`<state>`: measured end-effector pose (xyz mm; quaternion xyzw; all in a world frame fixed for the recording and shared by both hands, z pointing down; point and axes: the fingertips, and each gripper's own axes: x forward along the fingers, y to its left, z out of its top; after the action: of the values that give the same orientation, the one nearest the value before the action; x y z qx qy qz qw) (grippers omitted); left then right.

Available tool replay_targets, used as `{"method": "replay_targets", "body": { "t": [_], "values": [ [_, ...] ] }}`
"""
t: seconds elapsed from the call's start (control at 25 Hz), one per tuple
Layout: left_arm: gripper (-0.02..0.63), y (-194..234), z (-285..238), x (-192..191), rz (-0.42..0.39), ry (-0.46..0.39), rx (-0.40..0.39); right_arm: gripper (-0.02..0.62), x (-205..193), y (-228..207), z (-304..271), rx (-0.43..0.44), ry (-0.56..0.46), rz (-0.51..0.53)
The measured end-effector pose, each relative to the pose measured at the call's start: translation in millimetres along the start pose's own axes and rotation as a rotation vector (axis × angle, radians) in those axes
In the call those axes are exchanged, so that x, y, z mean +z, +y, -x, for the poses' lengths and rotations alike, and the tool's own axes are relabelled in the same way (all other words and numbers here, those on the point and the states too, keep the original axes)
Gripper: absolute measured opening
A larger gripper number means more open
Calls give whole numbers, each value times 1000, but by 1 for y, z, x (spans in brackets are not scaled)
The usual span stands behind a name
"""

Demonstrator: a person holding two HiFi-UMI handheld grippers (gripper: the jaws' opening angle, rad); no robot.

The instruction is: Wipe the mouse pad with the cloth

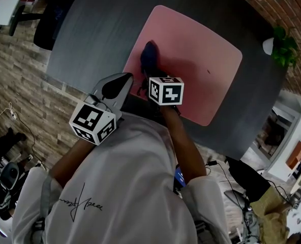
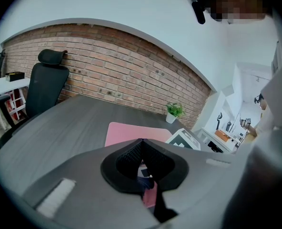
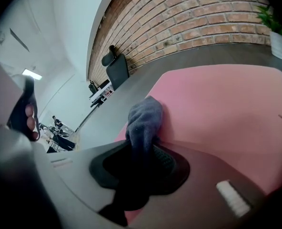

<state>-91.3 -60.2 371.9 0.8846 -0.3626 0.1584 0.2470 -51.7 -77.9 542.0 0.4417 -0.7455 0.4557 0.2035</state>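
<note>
A pink mouse pad [image 1: 201, 70] lies on the dark grey table [image 1: 89, 29]. My right gripper [image 1: 149, 70] is shut on a dark blue-grey cloth [image 1: 149, 57], whose free end rests on the pad near its left edge. In the right gripper view the cloth [image 3: 143, 123] sticks out from between the jaws onto the mouse pad [image 3: 226, 113]. My left gripper [image 1: 121, 80] hovers beside the pad's near-left corner, jaws shut with nothing in them. The left gripper view shows the mouse pad [image 2: 126, 133] beyond its closed tips [image 2: 142, 140].
A small potted plant [image 1: 282, 44] stands at the table's far right corner, seen also as the plant [image 2: 173, 111] before a brick wall. A black office chair [image 2: 45, 87] sits at the table's left side. Cables and bags lie on the floor [image 1: 252, 182].
</note>
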Motion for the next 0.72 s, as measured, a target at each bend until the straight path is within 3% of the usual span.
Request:
{"method": "replay_targets", "body": {
  "t": [0.72],
  "values": [
    [12,-8,-2,-4,-16,16,-12,89,5,-21,13,-34,-27,-18]
  ]
}}
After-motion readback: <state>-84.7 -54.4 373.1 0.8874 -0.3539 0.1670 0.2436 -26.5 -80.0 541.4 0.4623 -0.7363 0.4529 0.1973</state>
